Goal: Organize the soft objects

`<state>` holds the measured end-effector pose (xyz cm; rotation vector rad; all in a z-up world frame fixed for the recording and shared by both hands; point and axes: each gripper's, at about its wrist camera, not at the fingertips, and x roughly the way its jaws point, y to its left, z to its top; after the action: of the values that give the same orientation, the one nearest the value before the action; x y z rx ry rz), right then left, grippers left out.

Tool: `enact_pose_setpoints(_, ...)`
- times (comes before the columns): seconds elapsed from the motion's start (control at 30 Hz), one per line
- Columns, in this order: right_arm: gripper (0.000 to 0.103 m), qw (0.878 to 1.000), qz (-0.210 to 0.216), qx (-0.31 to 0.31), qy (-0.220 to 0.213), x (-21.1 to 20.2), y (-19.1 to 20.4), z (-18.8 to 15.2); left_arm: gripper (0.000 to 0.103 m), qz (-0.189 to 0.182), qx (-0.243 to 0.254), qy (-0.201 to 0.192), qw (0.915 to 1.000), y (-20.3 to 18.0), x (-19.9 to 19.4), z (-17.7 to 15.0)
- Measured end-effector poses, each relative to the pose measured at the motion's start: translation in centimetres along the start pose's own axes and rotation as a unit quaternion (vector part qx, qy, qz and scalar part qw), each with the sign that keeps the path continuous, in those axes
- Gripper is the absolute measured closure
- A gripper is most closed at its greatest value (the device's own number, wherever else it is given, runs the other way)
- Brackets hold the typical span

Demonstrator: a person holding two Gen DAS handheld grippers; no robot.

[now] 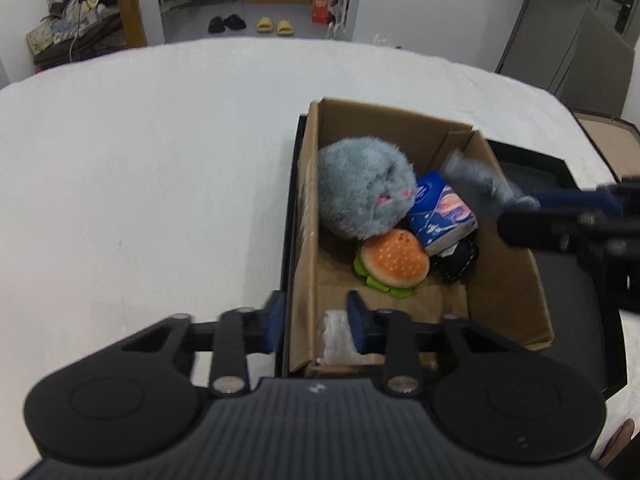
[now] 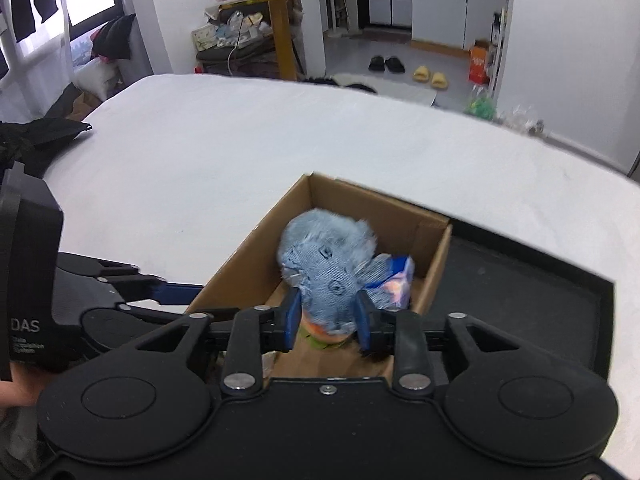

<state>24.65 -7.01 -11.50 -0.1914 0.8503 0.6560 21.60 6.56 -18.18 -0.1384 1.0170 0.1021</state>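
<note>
**Releasing the grey cloth into the box**

Step in hand, as judged: the right gripper [image 2: 327, 318] is over the box [image 1: 508, 280] with a grey cloth [image 2: 330, 280] between its fingers. In the right wrist view the fingers stand partly open, one on each side of the cloth; whether the pads press on it cannot be told. In the left wrist view the cloth hangs blurred at centre right, above the far right part of the box.

The left gripper [image 1: 316, 322] sits at lower centre, its fingers narrowly apart and astride the box's near left wall. Contact with the cardboard cannot be confirmed.

Procedure:
- Lower the cloth over the tissue pack [image 1: 440, 216], then open fully.
- Steady the box with the left gripper during release.

Contents: grey plush [image 1: 364, 188], burger toy [image 1: 394, 260], the tissue pack and a dark item [image 1: 460, 260] fill the far half. The near floor is mostly bare.

Clearances: the box stands on a black tray [image 1: 580, 312] on the white tabletop [image 1: 160, 160]. The tabletop is open at left and centre. The box's right wall lies close beneath the right gripper; withdraw upward.
</note>
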Motion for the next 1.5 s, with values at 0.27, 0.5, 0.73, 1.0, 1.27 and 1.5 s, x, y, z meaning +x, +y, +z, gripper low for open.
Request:
enact_pose_setpoints(0.27,0.063,0.999,-0.01,0.026,0.023,-0.4,-0.2,-1.3,0.093,-0.008,-0.019,0.0,0.9998,1.0,0.0,-0.1)
enact_pose_setpoints(0.5,0.063,0.998,-0.027,0.059,0.017,-2.6,-2.0,-2.2,0.093,-0.004,-0.026,0.01,0.9996,1.1,-0.2,0.0)
enact_pose_setpoints(0.73,0.057,0.992,-0.035,0.122,0.015,-4.7,-4.5,-4.0,0.083,0.0,-0.024,0.003,0.9997,0.5,-1.9,0.7)
enact_pose_setpoints(1.0,0.042,0.984,-0.053,0.173,0.001,-7.9,-6.9,-5.8,0.049,-0.001,-0.002,-0.003,1.0,-2.1,-6.0,1.7)
enact_pose_setpoints(1.27,0.016,0.978,-0.06,0.198,-0.023,-11.3,-7.7,-6.8,0.025,-0.007,0.024,-0.009,0.9996,-5.4,-11.0,2.5)
enact_pose_setpoints(1.5,0.0,0.976,-0.07,0.202,-0.029,-14.0,-7.6,-7.1,0.011,-0.013,0.031,-0.011,0.9994,-7.2,-14.4,2.0)
